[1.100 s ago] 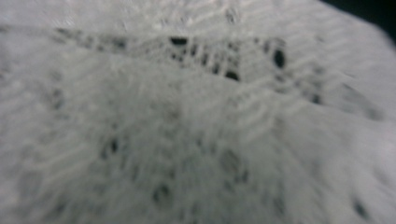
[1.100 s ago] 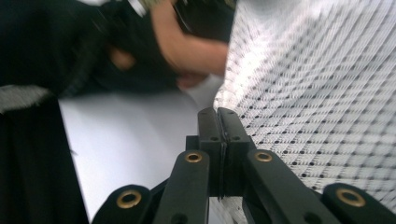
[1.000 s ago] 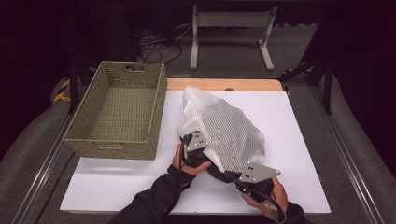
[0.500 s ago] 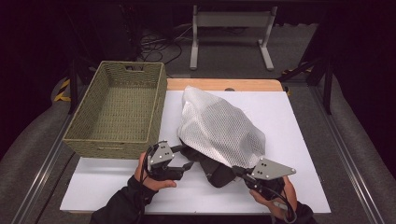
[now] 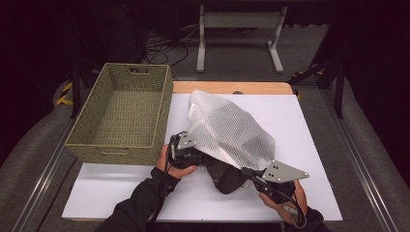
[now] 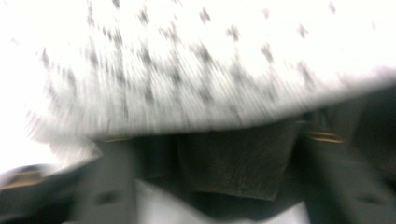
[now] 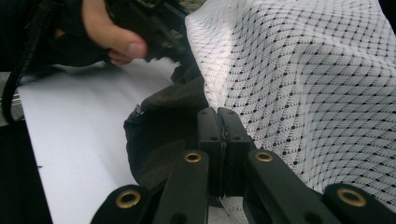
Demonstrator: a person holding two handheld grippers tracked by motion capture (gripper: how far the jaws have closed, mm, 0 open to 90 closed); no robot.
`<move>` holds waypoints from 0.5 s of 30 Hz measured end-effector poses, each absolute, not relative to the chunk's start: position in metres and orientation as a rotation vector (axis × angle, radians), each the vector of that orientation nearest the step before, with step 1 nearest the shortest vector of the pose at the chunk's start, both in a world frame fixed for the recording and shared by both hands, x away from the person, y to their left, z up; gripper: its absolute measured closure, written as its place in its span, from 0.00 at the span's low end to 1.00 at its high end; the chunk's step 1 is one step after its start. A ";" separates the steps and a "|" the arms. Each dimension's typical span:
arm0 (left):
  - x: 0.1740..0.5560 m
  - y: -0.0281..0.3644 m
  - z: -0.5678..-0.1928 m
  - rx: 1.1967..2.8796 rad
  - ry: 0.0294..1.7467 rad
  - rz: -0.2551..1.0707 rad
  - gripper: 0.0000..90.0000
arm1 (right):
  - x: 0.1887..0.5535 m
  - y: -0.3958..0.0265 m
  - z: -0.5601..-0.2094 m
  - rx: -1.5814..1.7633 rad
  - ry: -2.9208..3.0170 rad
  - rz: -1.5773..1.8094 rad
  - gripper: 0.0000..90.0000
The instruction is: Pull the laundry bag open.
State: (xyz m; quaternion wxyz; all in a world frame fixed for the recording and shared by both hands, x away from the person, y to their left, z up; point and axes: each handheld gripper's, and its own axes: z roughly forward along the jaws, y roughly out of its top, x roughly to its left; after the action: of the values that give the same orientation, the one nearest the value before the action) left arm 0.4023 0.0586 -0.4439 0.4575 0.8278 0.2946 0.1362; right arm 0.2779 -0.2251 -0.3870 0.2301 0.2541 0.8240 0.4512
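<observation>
Grippers working a white mesh bag (image 5: 227, 130) on the table (image 5: 309, 121) beside the basket (image 5: 121, 116) | right gripper (image 7: 218, 114) pinching its edge, jaws closed | left gripper (image 5: 186, 151) blurred, state unclear | dark item (image 5: 227, 176) sitting under mesh | advisable: keeping tension even.

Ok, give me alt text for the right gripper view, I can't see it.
The right tool, jaws shut, pinches the edge of a white mesh bag with dark fabric showing under it. Beyond, a hand holds the left tool at the bag's far edge, above the white table.
</observation>
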 end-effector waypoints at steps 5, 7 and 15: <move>0.409 0.049 -0.442 1.990 0.653 0.250 0.88 | 0.282 -0.223 -0.388 0.705 2.251 1.241 0.99; 0.402 0.035 -0.432 1.974 0.560 0.242 0.90 | 0.284 -0.223 -0.386 0.712 2.246 1.260 0.99; 0.392 0.003 -0.424 1.939 0.505 0.252 0.90 | 0.268 -0.204 -0.373 0.578 2.296 1.369 0.99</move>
State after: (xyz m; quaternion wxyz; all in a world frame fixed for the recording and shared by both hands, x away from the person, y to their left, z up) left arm 0.3924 0.0026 -0.4245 0.5321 0.8129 0.2119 0.1056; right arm 0.2680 -0.2035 -0.3731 0.2019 0.2069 0.8222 0.4903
